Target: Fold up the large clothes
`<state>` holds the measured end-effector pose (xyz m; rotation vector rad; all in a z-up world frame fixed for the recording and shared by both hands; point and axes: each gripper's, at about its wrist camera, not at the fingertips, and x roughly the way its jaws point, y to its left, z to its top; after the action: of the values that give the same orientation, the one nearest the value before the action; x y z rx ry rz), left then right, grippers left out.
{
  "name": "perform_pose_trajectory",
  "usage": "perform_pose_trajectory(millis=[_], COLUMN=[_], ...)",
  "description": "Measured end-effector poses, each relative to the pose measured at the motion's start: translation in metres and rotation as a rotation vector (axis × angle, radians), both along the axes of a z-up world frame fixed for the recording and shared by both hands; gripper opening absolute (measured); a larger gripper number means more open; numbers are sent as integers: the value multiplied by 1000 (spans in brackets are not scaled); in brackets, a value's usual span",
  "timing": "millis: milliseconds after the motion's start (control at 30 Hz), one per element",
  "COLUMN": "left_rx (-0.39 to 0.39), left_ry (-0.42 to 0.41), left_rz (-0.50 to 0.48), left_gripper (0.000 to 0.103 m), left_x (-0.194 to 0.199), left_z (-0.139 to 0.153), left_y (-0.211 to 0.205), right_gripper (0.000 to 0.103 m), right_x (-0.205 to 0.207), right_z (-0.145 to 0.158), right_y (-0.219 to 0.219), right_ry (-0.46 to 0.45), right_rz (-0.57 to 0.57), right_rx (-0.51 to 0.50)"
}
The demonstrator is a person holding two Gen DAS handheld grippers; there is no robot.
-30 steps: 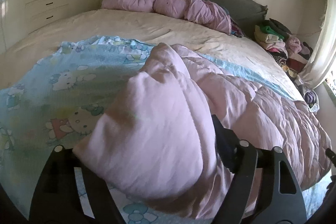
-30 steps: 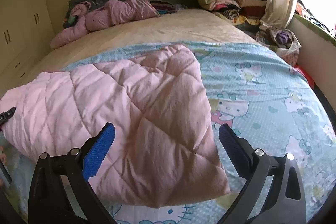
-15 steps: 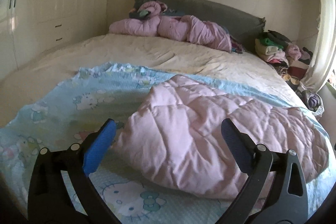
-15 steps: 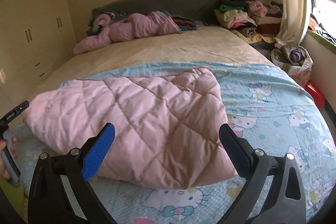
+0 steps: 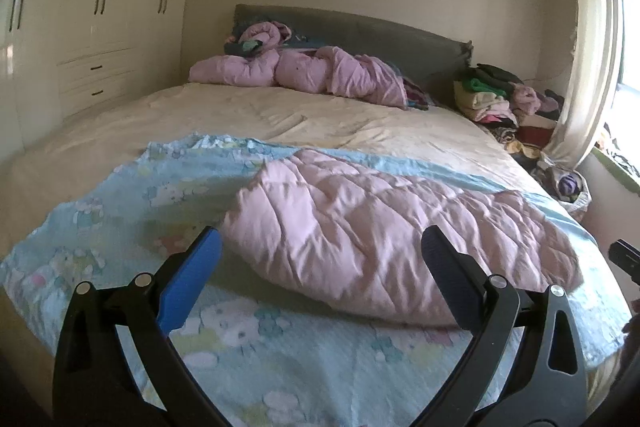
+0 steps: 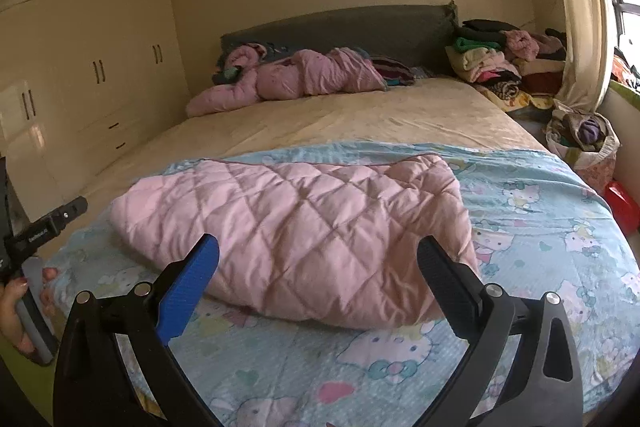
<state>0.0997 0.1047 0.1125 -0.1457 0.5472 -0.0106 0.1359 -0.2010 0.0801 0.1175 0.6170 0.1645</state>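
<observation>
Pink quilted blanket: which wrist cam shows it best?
Right wrist: the pink quilted blanket is sharp, its whole folded outline visible. Left wrist shows it motion-blurred, its near edge partly hidden behind a claw finger.

Quilt [image 6: 304, 227] lies on sheet [image 6: 540, 227], clothes pile [image 6: 492, 63] behind.

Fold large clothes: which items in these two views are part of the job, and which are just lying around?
Job:
pink quilted garment
left gripper, open
right gripper, open

Lying about:
cartoon-print sheet
crumpled pink jacket
stacked clothes
bag of laundry
</observation>
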Motion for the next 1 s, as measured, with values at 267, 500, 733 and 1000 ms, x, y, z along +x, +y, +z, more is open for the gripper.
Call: perform_pose_trajectory(millis=[267, 500, 733, 1000], left_rx=[-8, -20, 0, 5], left_ry=[14, 11, 50, 93], left_rz=[-11, -36, -53, -69], left_gripper=[93, 94, 94, 94], left_x=[-41, -61, -71, -71], left_z=[-8, -10, -25, -36], left_y=[-16, -29, -43, -50], right_gripper=[99, 99, 99, 99], right_x=[-31, -51, -67, -77], right_z=[-5, -7, -18, -45], right_y=[11, 14, 10, 9], right_ry=[-20, -49, 28, 86], right_rz=[1, 21, 41, 12], right_rx=[2, 2, 35, 13])
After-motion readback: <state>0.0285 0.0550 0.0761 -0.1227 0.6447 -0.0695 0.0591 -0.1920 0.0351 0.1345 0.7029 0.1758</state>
